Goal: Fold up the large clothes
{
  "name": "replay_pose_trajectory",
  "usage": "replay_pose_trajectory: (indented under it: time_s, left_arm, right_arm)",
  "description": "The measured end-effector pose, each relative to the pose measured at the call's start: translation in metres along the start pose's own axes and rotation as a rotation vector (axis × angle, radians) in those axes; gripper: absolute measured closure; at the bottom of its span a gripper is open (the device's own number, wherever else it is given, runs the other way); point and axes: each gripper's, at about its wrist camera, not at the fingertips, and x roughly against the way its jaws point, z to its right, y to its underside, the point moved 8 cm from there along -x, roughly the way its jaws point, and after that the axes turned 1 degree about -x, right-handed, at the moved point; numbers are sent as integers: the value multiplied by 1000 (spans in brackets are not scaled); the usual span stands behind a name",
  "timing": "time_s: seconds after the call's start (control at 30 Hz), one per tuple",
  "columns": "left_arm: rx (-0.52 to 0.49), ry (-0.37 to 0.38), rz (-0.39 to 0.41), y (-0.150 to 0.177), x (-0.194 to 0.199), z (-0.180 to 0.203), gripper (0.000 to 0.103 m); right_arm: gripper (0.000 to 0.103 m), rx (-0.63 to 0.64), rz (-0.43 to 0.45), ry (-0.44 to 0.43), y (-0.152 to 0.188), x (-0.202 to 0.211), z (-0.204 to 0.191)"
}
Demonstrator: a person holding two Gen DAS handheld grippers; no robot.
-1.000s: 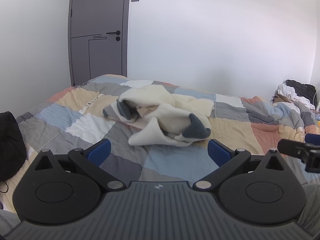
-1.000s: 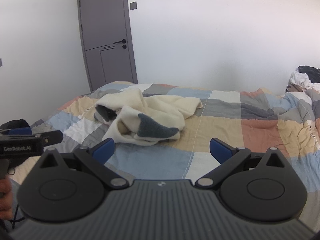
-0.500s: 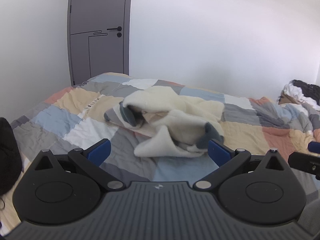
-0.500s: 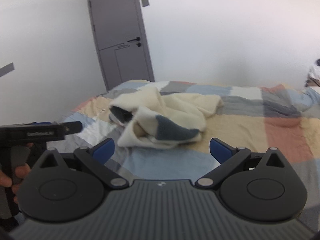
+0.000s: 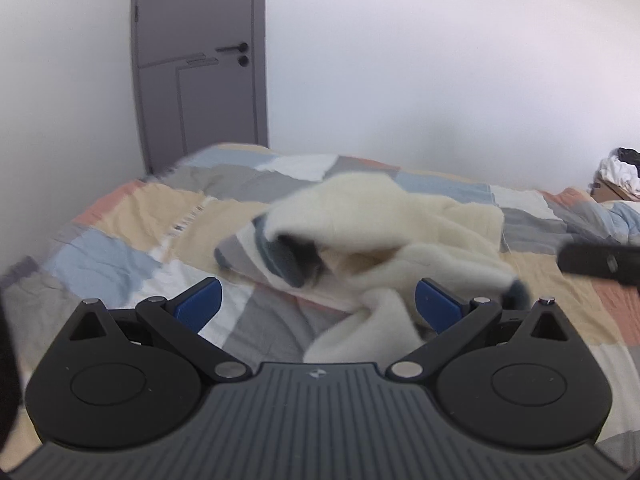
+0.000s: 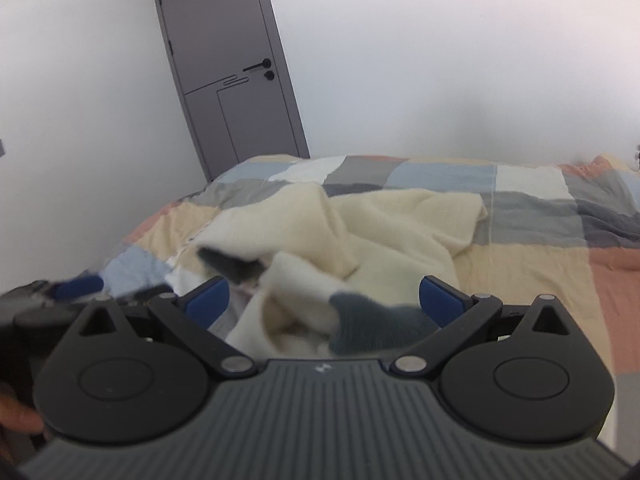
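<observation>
Both claws spread, empty — cream garment [image 5: 384, 232] crumpled on the bed [image 5: 132, 216] just ahead.
Left claw [image 5: 318, 306]: garment lies ahead and right, motion-blurred. Right claw [image 6: 324, 300]: grey cuff [image 6: 360, 322] sits between its pads, contact unclear. Only the right view shows the left claw's holder — a hand [image 6: 18, 420], cut off.

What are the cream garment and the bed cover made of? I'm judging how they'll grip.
The cream garment looks like thick fleece or sherpa: fuzzy, matte nap, soft bulky folds, grey trim. The bed cover seems thin woven cotton patchwork, matte, finely creased.
</observation>
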Motion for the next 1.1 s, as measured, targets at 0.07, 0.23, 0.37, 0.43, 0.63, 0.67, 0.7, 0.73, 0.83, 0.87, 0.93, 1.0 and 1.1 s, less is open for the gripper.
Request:
replay_pose_trajectory:
  time_s: [0.07,0.23,0.37,0.43,0.63,0.67,0.7,0.73,0.83,0.87,0.93,1.0,1.1]
  left_arm:
    - [13,20,-24,14,-25,-8,0]
    - [108,61,-82,43,-86,-31,0]
    - [179,119,-98,58,-120,-41,0]
    - [165,128,-103,65,-133,-41,0]
    - [131,123,-109,77,-144,-42,0]
    - [139,123,-110,78,-143,-44,0]
    - [152,123,-111,79,-141,-45,0]
    - [166,125,-111,79,-139,-47,0]
    - [201,134,-107,79,-130,-47,0]
    - [207,134,-103,78,-126,-47,0]
    - [209,131,-92,76,-115,-45,0]
    - [205,125,-82,74,-104,-43,0]
    - [201,127,-66,72,-81,-39,0]
  right_arm:
    - [0,35,-1,-22,5,-25,-1]
    - [0,85,-57,-84,28,-82,12]
    - [1,104,-106,-27,52,-124,21]
    - [5,117,-132,-25,62,-143,21]
    - [30,136,-101,-39,67,-158,18]
    - [42,146,-93,-33,66,-157,17]
    - [49,158,-88,-26,65,-155,17]
    - [60,169,-88,-17,65,-153,17]
    - [78,177,-88,14,62,-144,18]
    - [82,176,-82,26,60,-139,18]
    - [85,183,-56,66,52,-128,22]
    - [86,187,-19,110,42,-114,29]
    - [86,182,3,172,28,-94,44]
